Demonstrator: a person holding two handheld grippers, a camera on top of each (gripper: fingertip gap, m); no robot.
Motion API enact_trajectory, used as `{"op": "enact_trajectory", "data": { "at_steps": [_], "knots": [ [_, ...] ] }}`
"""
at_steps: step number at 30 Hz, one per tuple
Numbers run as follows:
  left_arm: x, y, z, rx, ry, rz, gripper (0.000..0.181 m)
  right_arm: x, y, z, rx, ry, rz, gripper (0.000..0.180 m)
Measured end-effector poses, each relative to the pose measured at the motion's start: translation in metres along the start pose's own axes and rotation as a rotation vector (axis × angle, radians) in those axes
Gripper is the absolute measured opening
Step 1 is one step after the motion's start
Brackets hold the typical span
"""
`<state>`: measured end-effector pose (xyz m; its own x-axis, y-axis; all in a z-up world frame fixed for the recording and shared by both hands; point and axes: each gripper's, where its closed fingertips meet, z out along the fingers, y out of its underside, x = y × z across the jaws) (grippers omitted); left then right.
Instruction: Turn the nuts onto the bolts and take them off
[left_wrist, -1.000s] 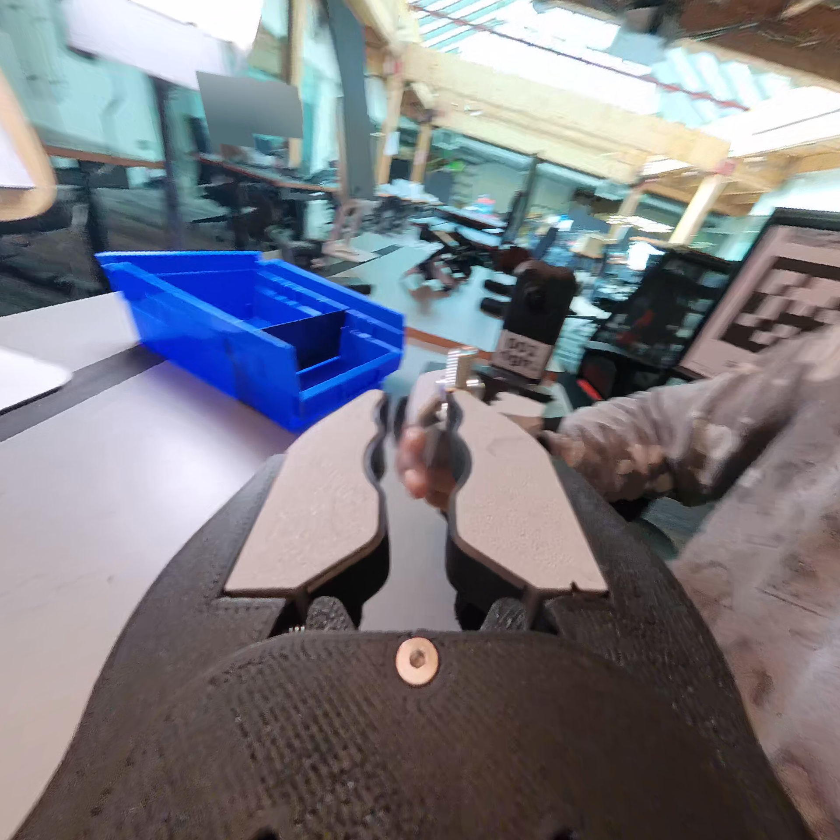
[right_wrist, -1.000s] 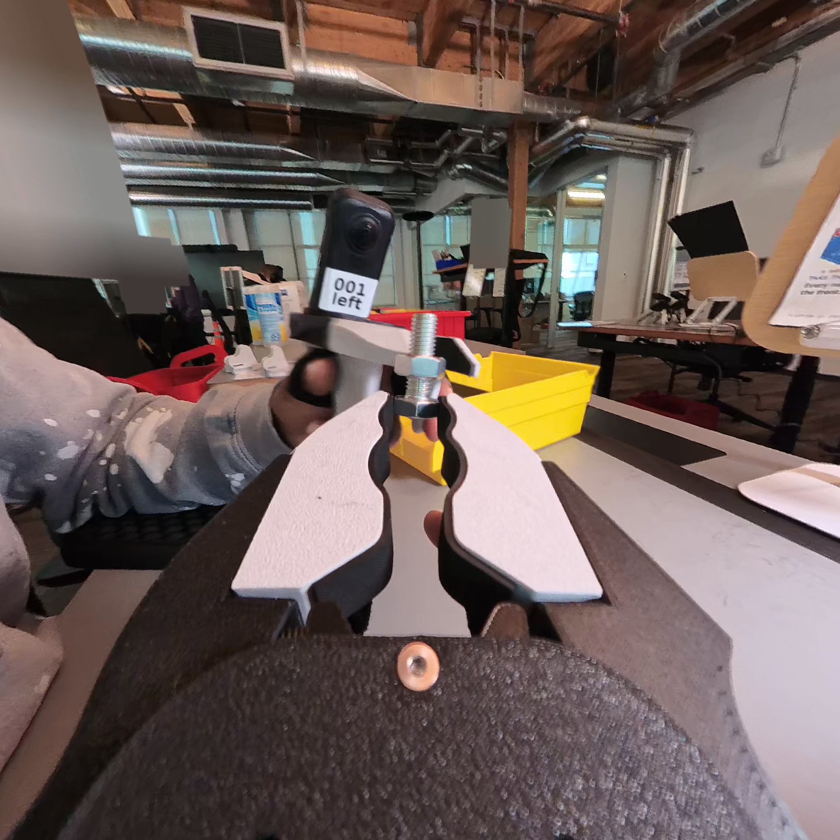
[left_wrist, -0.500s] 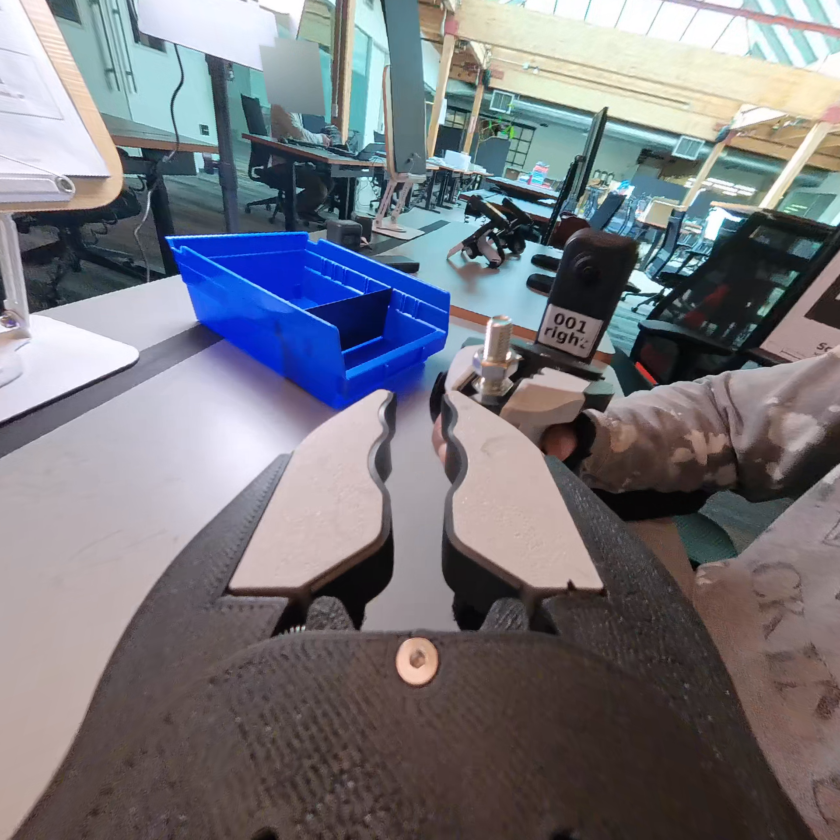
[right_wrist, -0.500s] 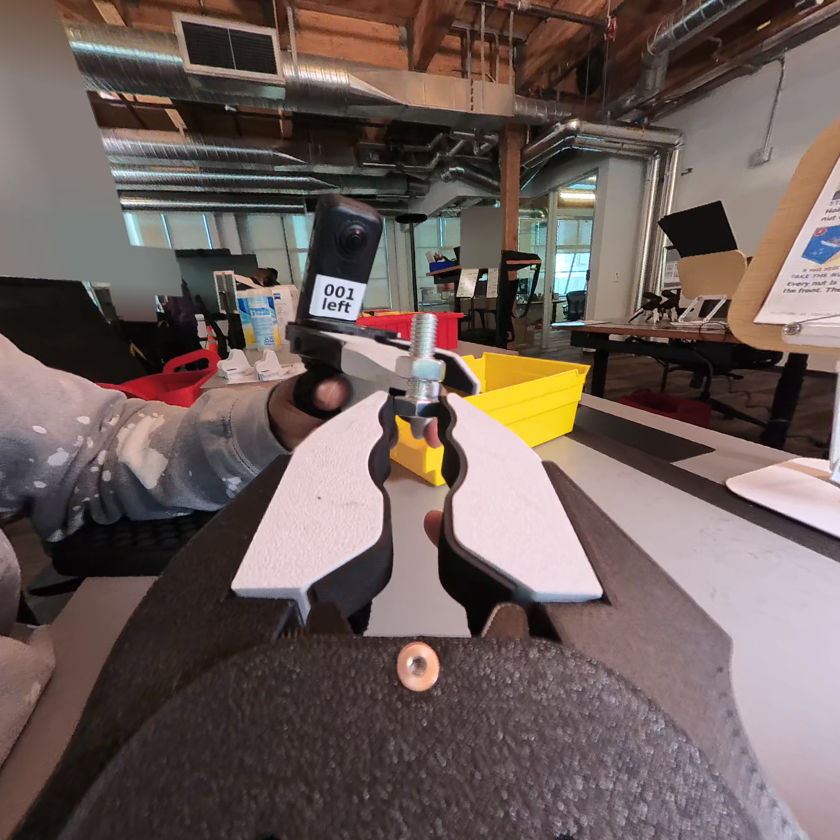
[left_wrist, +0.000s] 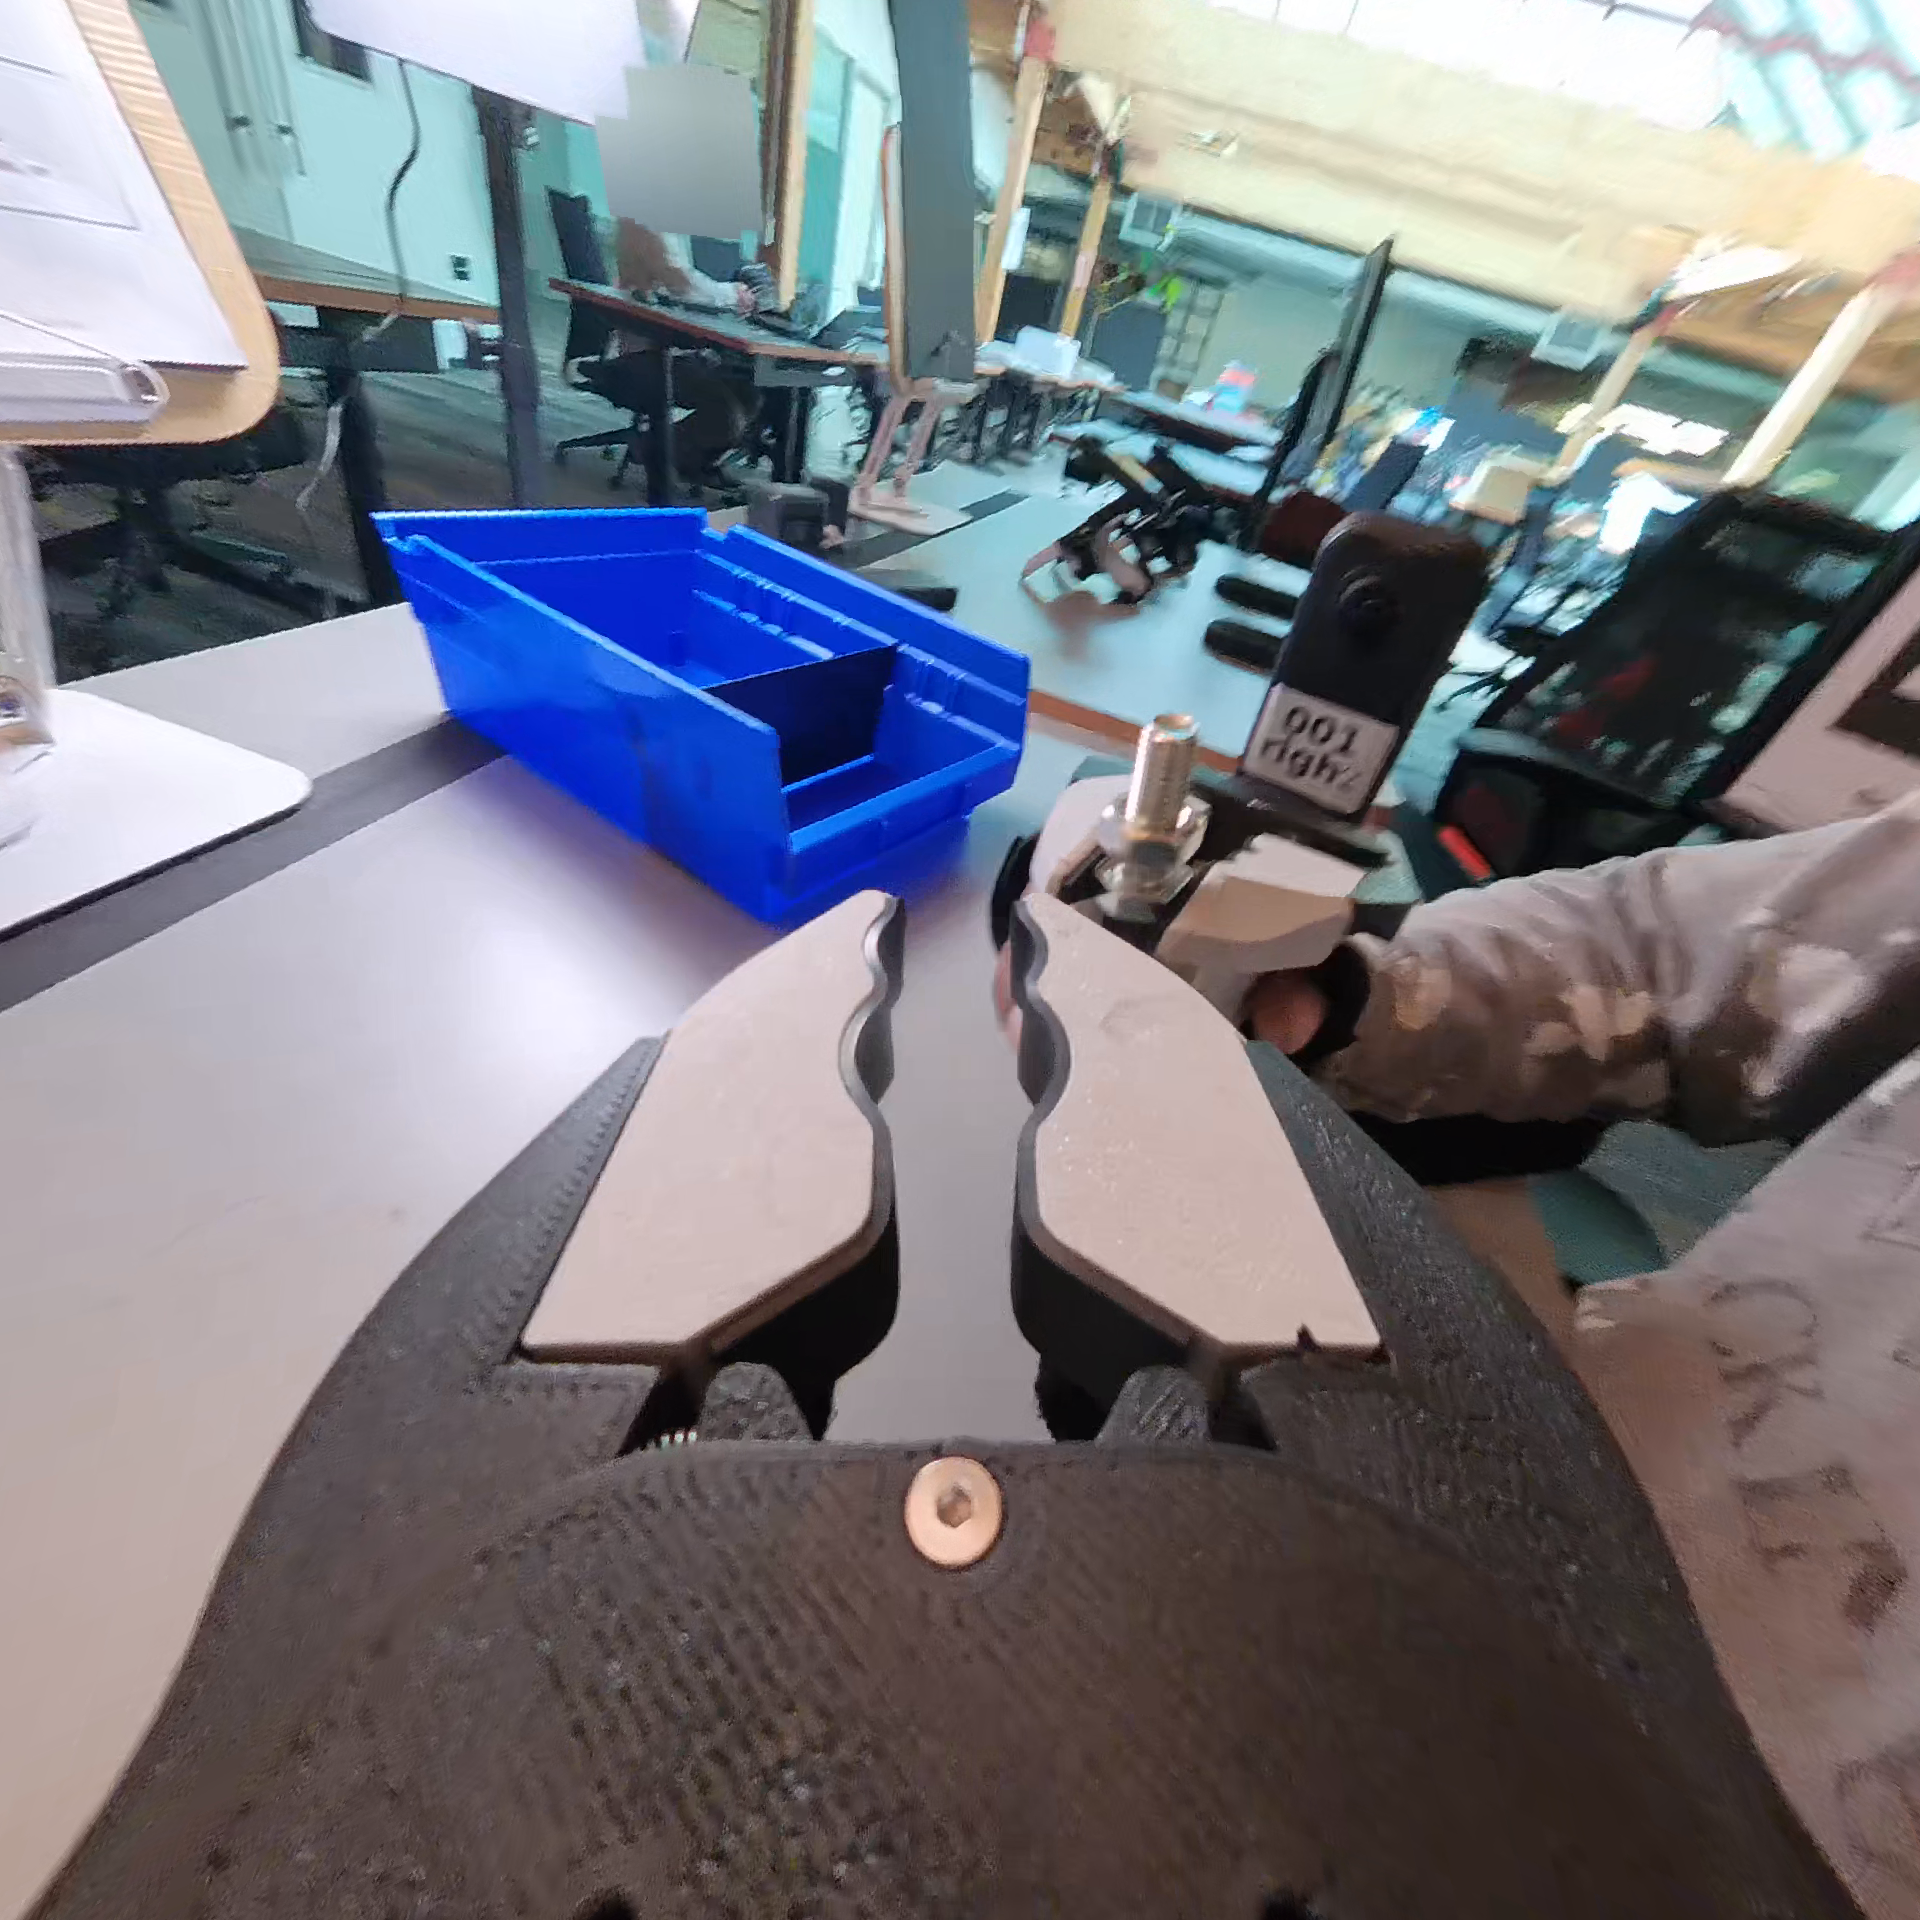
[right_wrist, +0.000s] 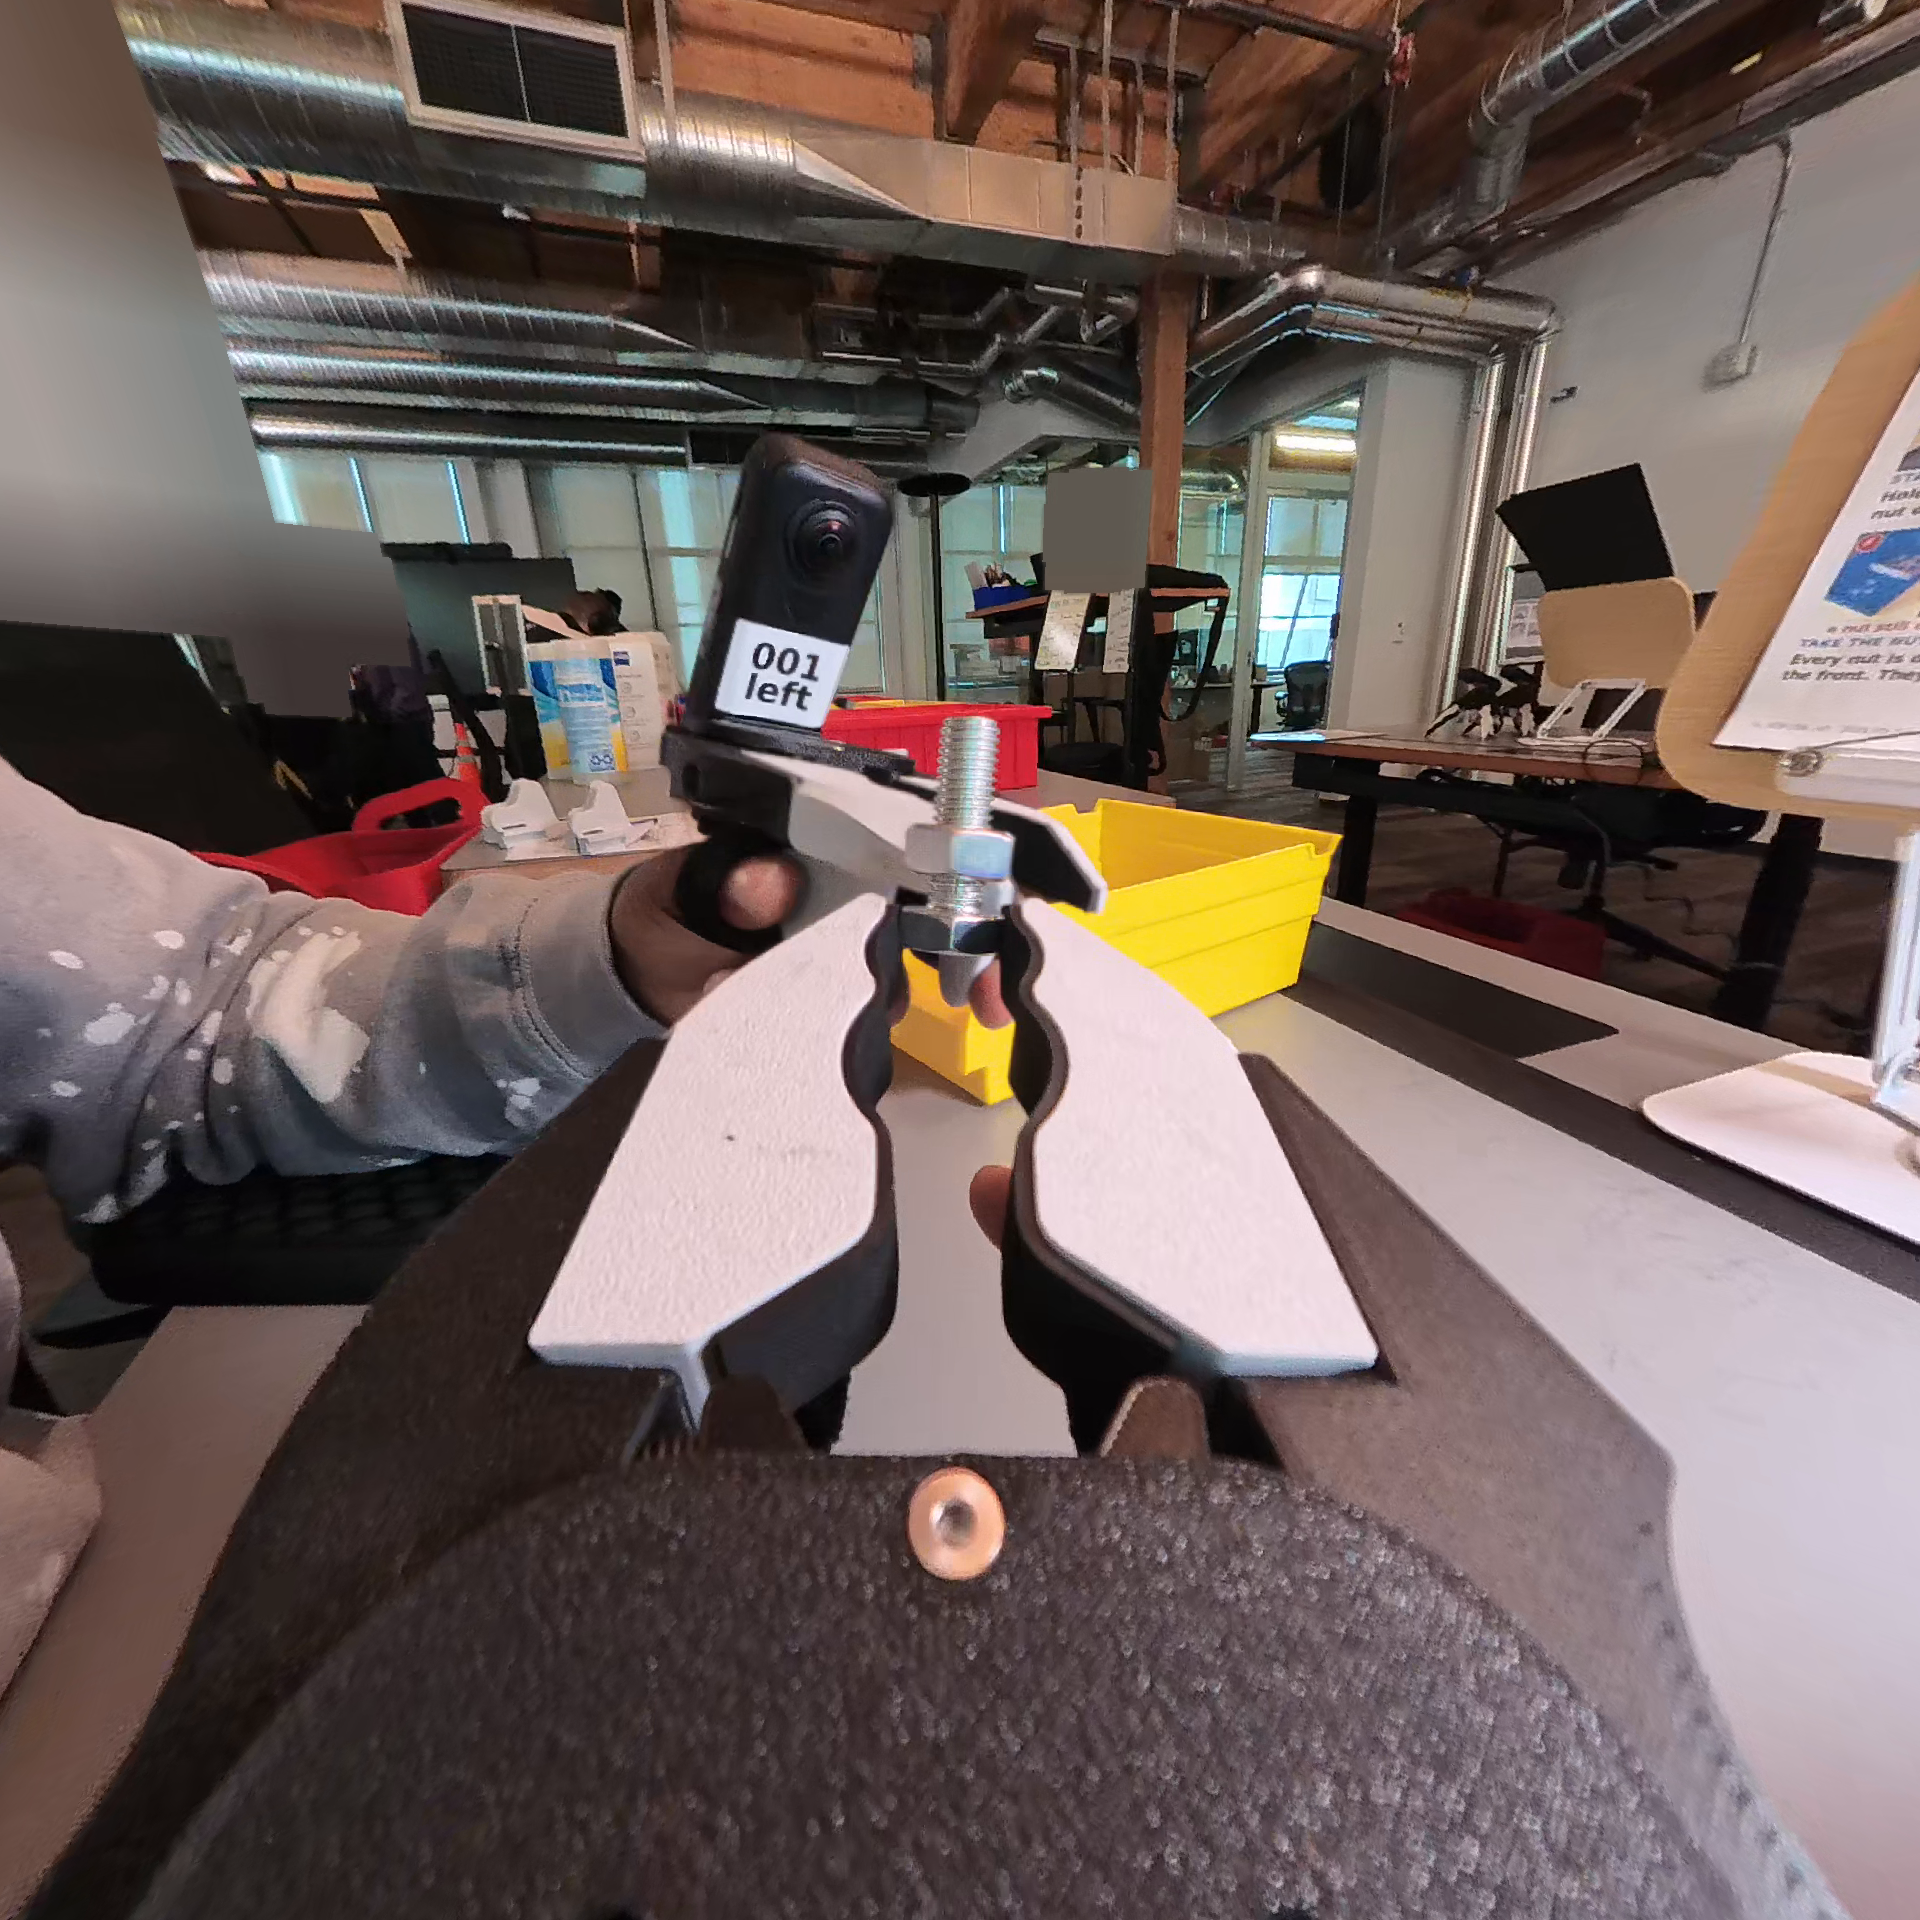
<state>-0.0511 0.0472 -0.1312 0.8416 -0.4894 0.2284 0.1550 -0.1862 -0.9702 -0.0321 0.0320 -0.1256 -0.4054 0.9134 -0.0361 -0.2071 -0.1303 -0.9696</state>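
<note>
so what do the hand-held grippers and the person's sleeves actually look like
Each hand-held gripper, left and right, has a rough black printed body, one bright screw at its centre, and two flat pale grey fingers with wavy black inner edges. A black capsule-shaped camera bearing a white sticker stands on top. The sleeves are grey with pale bleach-like splotches; a dark fingerless glove shows at one hand.

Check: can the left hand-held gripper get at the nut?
Probably yes. The left hand-held gripper is open and empty; the nut sits exposed on the upright bolt, just off its right fingertip, with nothing between.
</note>
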Motion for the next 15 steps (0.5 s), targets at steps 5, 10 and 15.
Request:
{"op": "enact_trajectory", "data": {
  "at_steps": [5, 10, 15],
  "knots": [
    [0.024, -0.007, 0.003, 0.051, 0.115, -0.001, 0.032, 0.002, 0.008, 0.002, -0.030, 0.014, 0.004, 0.018],
    [0.021, -0.002, 0.006, 0.007, 0.096, -0.008, 0.035, 0.001, 0.008, 0.002, -0.032, 0.016, 0.007, 0.018],
    [-0.001, -0.001, 0.000, 0.009, 0.001, -0.015, 0.021, 0.004, 0.003, -0.001, -0.013, 0.016, 0.004, 0.018]
  ]
}}
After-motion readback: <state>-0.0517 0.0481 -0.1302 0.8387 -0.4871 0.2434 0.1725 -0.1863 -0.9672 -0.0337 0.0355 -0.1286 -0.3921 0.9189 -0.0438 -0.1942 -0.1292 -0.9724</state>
